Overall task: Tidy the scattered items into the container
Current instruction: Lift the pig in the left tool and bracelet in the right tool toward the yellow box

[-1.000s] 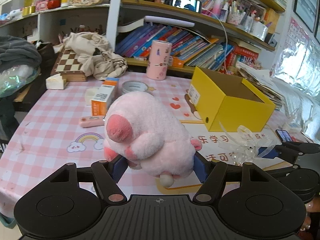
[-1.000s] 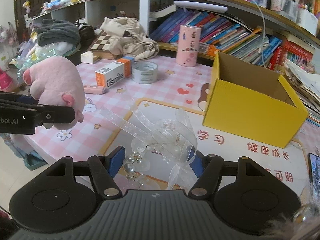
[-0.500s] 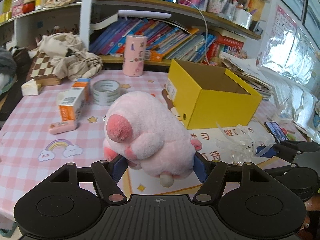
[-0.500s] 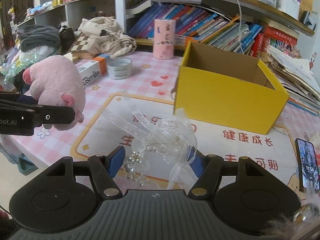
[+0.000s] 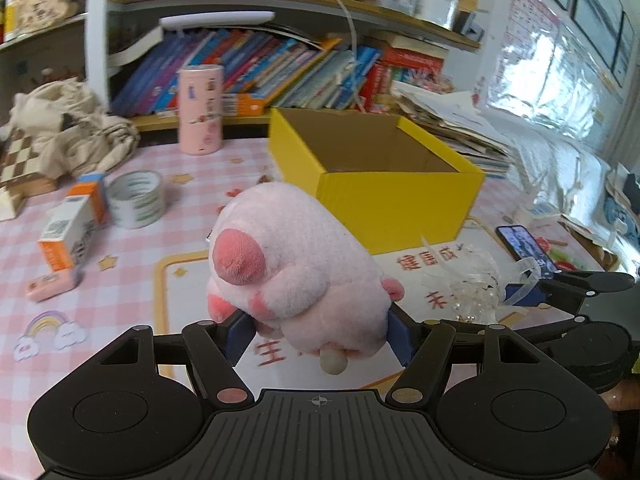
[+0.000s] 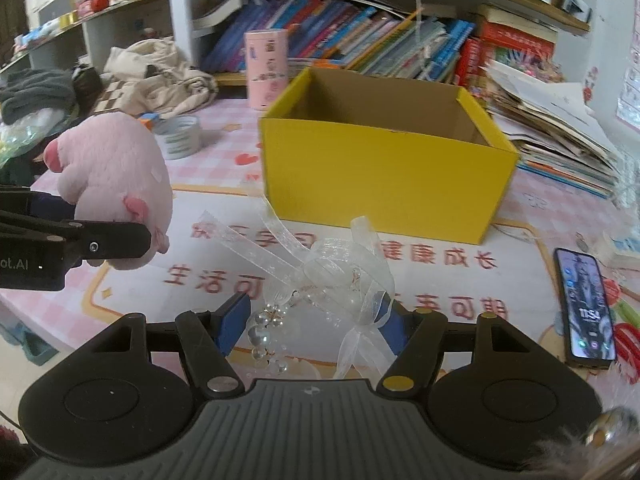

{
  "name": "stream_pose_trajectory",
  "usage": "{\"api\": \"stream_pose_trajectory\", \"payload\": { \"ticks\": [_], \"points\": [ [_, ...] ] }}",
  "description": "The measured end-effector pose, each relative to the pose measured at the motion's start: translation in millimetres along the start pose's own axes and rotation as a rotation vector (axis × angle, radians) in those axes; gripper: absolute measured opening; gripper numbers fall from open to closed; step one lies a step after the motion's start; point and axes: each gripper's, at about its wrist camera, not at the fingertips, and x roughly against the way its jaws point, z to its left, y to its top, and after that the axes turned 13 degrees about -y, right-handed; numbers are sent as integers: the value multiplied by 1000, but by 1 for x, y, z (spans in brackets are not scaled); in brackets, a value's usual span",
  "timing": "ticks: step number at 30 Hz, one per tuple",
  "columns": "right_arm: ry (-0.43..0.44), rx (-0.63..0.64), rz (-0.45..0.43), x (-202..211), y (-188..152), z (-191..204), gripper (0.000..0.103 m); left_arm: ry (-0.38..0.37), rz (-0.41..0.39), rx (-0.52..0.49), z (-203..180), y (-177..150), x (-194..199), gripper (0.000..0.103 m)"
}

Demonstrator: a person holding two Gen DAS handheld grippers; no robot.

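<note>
A pink plush pig (image 5: 296, 264) hangs above the table, and my left gripper (image 5: 320, 332) is shut on it. The same plush pig (image 6: 116, 184) shows at the left of the right wrist view, clamped by the left gripper's black finger (image 6: 100, 242). My right gripper (image 6: 310, 320) is shut on a clear ribbon bow with pearl beads (image 6: 320, 280); that bow (image 5: 472, 284) also appears at the right of the left wrist view. An open yellow cardboard box (image 5: 400, 196), empty inside, stands just beyond both grippers, also seen as the yellow box (image 6: 380, 184) straight ahead.
A tape roll (image 5: 136, 198), an orange and white carton (image 5: 68, 228) and a small pink case (image 5: 52, 286) lie on the pink checked tablecloth at the left. A pink canister (image 5: 200, 110) stands by the bookshelf. A phone (image 6: 584, 304) lies at the right. Stacked papers (image 6: 560, 128) flank the box.
Both grippers have moved rightward across the table with their loads, bringing the yellow box from the right side to nearly straight ahead and closer. Neither grip has changed.
</note>
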Motion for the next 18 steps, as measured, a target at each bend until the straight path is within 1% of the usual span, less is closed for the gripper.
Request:
{"api": "stream_pose_trajectory", "payload": {
  "ticks": [7, 13, 18],
  "points": [
    [-45, -3, -8, -4, 3, -29, 66, -40, -5, -30, -19, 12, -24, 69],
    [-65, -4, -5, -14, 9, -52, 66, -65, -9, -60, -36, 22, -46, 69],
    [-65, -9, -6, -24, 18, -71, 66, -62, -30, -73, -45, 31, -59, 69]
  ]
}}
